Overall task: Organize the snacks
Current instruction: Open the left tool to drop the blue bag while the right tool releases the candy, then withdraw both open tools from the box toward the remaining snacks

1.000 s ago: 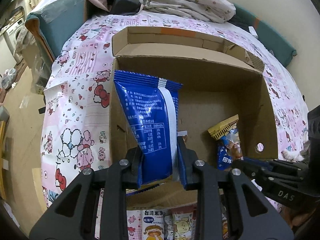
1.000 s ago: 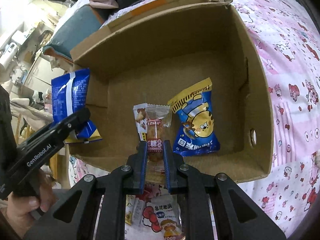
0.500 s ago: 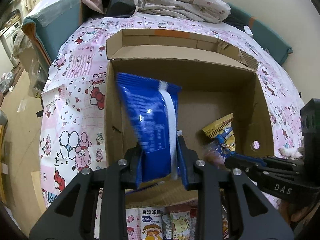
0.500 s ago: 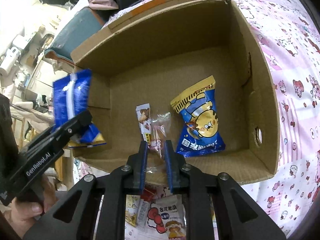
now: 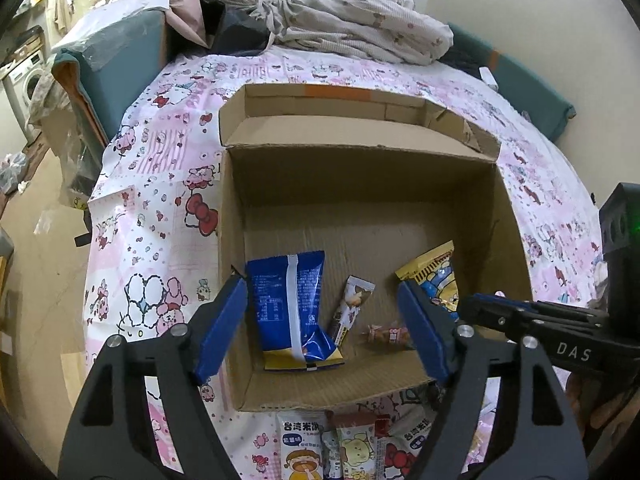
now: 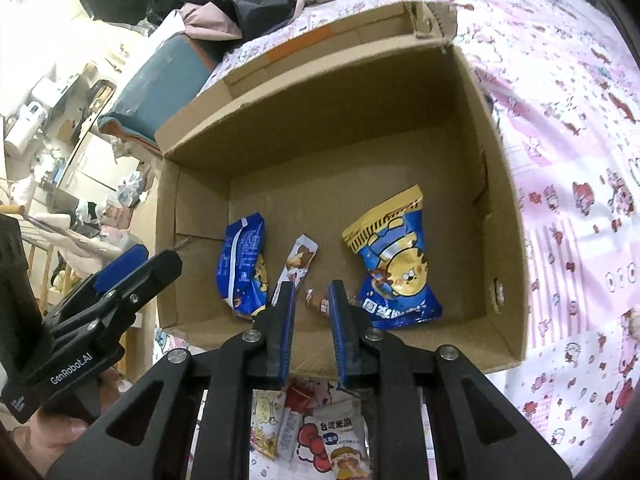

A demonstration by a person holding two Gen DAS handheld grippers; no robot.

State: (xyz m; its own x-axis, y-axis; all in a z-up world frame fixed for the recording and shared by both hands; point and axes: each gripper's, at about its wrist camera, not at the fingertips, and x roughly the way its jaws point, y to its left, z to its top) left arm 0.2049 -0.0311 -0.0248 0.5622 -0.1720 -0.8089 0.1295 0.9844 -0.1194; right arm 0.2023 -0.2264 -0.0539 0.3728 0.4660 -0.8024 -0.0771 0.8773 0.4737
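An open cardboard box (image 5: 360, 184) (image 6: 500, 216) sits on a pink cartoon-print cloth. Inside lie a blue snack bag (image 5: 294, 308) (image 6: 242, 264), a slim white-brown packet (image 5: 352, 308) (image 6: 298, 262), a small clear-wrapped candy (image 5: 386, 334) (image 6: 316, 300) and a yellow-blue cat bag (image 5: 434, 280) (image 6: 394, 272). My left gripper (image 5: 324, 320) is wide open and empty above the box's near side. My right gripper (image 6: 312, 300) is open and empty, its jaws standing on either side of the candy above it.
Several more snack packets (image 5: 328, 440) (image 6: 312, 428) lie on the cloth in front of the box. The box's back flap (image 5: 352, 100) is folded outward. Bedding (image 5: 360, 28) is piled behind; a teal cushion (image 5: 112, 64) is at left.
My left gripper opened and the blue bag dropped into the box. My right gripper opened and let go of the slim packet and candy, which now lie on the box floor.
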